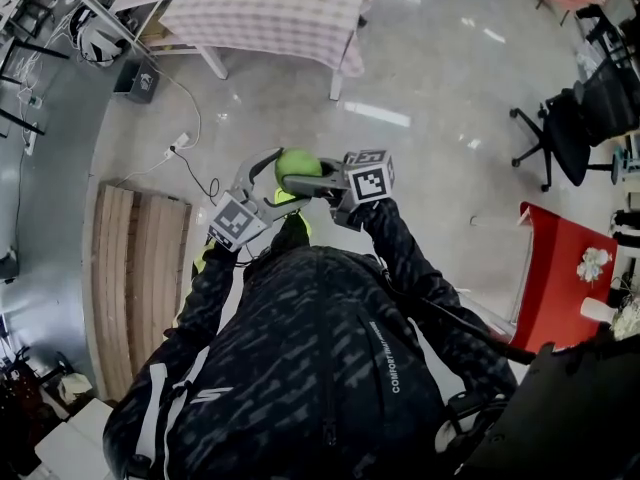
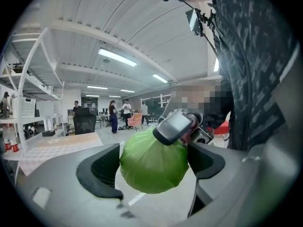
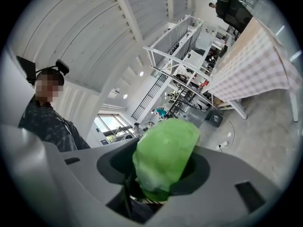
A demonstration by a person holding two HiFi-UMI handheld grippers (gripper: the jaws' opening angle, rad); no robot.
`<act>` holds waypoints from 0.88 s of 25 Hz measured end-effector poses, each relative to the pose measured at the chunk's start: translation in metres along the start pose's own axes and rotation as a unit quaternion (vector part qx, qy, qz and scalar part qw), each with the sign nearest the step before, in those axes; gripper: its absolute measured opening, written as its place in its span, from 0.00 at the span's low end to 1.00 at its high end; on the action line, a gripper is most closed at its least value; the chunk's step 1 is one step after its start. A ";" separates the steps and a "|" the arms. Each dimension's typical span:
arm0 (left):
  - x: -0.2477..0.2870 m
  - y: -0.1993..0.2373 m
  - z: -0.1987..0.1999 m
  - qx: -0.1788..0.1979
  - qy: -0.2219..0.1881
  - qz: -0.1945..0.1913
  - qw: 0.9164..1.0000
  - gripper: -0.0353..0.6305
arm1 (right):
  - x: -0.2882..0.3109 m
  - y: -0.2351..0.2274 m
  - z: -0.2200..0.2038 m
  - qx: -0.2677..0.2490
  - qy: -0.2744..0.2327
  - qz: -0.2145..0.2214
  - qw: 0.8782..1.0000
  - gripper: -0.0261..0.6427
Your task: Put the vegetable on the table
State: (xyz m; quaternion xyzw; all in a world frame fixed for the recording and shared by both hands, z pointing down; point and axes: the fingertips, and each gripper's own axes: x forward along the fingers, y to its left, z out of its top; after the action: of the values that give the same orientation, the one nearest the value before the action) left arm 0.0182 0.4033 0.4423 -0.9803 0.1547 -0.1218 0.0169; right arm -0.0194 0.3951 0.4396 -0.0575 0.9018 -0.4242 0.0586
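Now | vegetable — round, smooth, bright green | paler at one end

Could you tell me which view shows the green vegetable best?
The left gripper view: the vegetable sits large and round between the jaws. The right gripper view shows it blurrier, its base hidden; the head view shows only a small green top.
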 end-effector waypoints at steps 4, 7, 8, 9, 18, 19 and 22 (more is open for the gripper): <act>-0.004 0.035 -0.003 -0.004 0.000 -0.001 1.000 0.69 | 0.020 -0.015 0.024 0.012 0.004 -0.009 1.000 0.30; -0.007 0.060 -0.002 -0.006 -0.005 -0.001 1.000 0.69 | 0.034 -0.029 0.041 0.013 0.005 -0.008 1.000 0.30; -0.008 0.070 -0.001 -0.006 -0.008 0.000 1.000 0.69 | 0.039 -0.033 0.048 0.013 0.006 -0.008 1.000 0.30; -0.009 0.080 -0.002 -0.006 -0.009 0.001 1.000 0.69 | 0.045 -0.037 0.055 0.012 0.007 -0.009 1.000 0.30; -0.010 0.164 -0.003 -0.003 -0.013 0.001 1.000 0.69 | 0.083 -0.085 0.113 0.000 0.010 -0.007 1.000 0.30; -0.009 0.169 -0.004 -0.003 -0.012 -0.001 1.000 0.69 | 0.084 -0.088 0.116 0.002 0.009 -0.008 1.000 0.30; -0.007 0.189 -0.008 -0.002 -0.009 -0.003 1.000 0.69 | 0.092 -0.100 0.130 0.009 0.007 -0.010 1.000 0.30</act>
State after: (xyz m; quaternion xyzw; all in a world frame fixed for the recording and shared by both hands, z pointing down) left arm -0.0462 0.2259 0.4351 -0.9818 0.1514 -0.1133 0.0163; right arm -0.0843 0.2189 0.4296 -0.0628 0.8979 -0.4330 0.0485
